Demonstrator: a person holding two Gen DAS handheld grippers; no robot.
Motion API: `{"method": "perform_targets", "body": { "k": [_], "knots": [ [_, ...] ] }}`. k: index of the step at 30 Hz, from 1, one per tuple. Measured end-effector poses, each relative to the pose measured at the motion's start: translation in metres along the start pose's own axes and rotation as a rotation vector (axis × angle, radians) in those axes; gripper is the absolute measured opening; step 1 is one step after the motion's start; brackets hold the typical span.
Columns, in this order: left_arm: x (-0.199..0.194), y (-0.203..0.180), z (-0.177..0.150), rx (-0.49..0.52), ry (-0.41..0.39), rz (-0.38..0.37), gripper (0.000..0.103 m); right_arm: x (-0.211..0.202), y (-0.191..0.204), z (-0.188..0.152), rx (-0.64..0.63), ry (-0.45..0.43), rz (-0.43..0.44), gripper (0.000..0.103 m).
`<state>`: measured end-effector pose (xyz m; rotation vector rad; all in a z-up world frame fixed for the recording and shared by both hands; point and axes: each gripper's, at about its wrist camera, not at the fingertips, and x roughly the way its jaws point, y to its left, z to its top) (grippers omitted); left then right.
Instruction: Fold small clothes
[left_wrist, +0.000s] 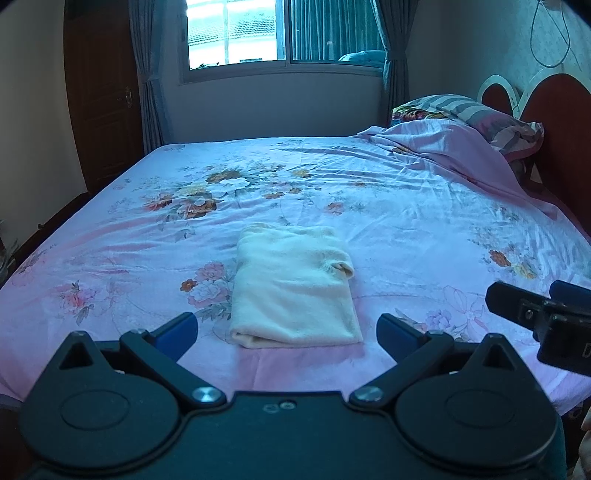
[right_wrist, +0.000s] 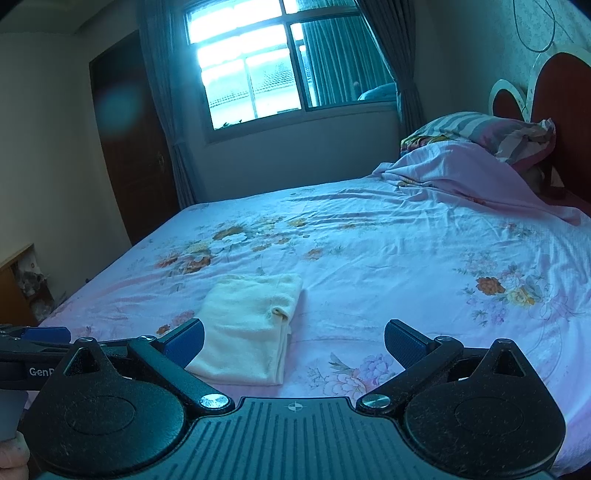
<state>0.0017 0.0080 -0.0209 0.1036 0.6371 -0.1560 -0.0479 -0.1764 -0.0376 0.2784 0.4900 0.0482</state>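
The folded cream garment (left_wrist: 293, 286) lies on the floral bedsheet (left_wrist: 406, 206), long axis running away, dead ahead of the spread, empty left gripper (left_wrist: 287, 328), apparently nearer it than the equally released right gripper (right_wrist: 294, 345), which sits off to its right.

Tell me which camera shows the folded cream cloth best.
The left wrist view: the cloth lies centred between the open left tool, its whole outline clear on the bedsheet. The right wrist view shows the cloth off to the left, its near corner hidden behind a finger of the open right tool.
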Motion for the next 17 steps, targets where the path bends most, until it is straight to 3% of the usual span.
{"method": "perform_targets", "body": {
  "k": [9, 14, 17],
  "knots": [
    [0.011, -0.002, 0.000, 0.019, 0.007, -0.025, 0.101, 0.005, 0.001, -0.002, 0.005, 0.002, -0.005, 0.103],
    [0.015, -0.007, -0.002, 0.050, -0.027, -0.058, 0.094, 0.008, 0.000, -0.005, 0.023, 0.000, -0.012, 0.103],
    [0.021, -0.008, 0.002, 0.044, -0.021, -0.062, 0.097, 0.013, 0.001, -0.005, 0.018, 0.011, -0.013, 0.103]
  ]
}}
